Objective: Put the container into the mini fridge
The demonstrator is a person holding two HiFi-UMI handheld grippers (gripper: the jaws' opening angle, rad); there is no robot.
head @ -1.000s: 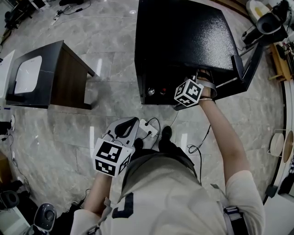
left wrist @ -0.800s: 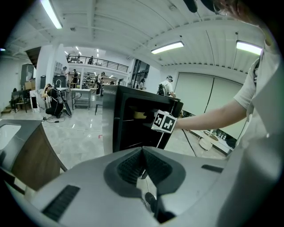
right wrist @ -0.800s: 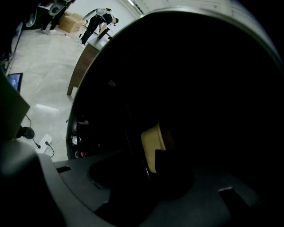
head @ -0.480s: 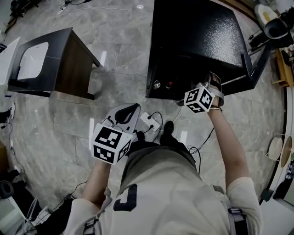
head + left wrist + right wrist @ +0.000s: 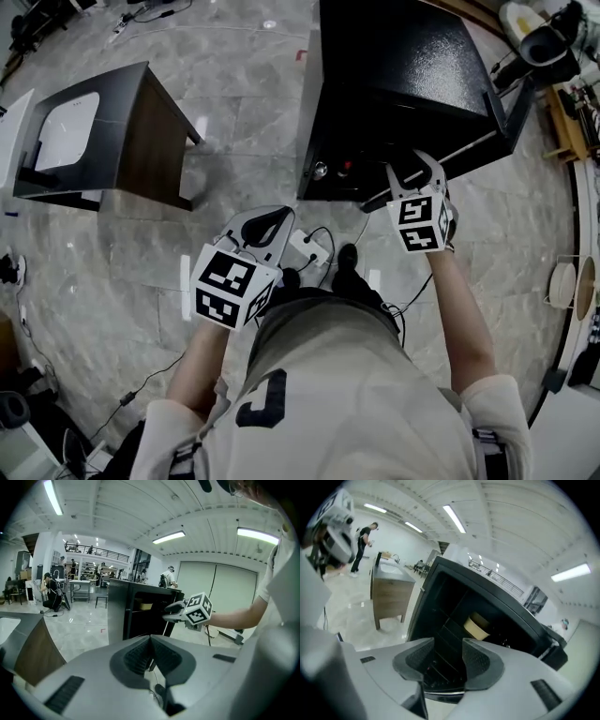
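The fridge [image 5: 403, 84] is a black box with a pebbled metal top, and its door [image 5: 511, 117] stands open at the right. Deep inside sits the container [image 5: 477, 626], a short, round, matt tan tub apart from both grippers. The right gripper [image 5: 447, 651] is held just before the opening, its ribbed grey jaws apart with nothing between them. The left gripper [image 5: 151, 641] hangs low by the person's waist, its jaws pressed together and empty. The floor [image 5: 234, 131] is glossy grey marble tile. A wood-sided desk [image 5: 141, 150] stands at the left.
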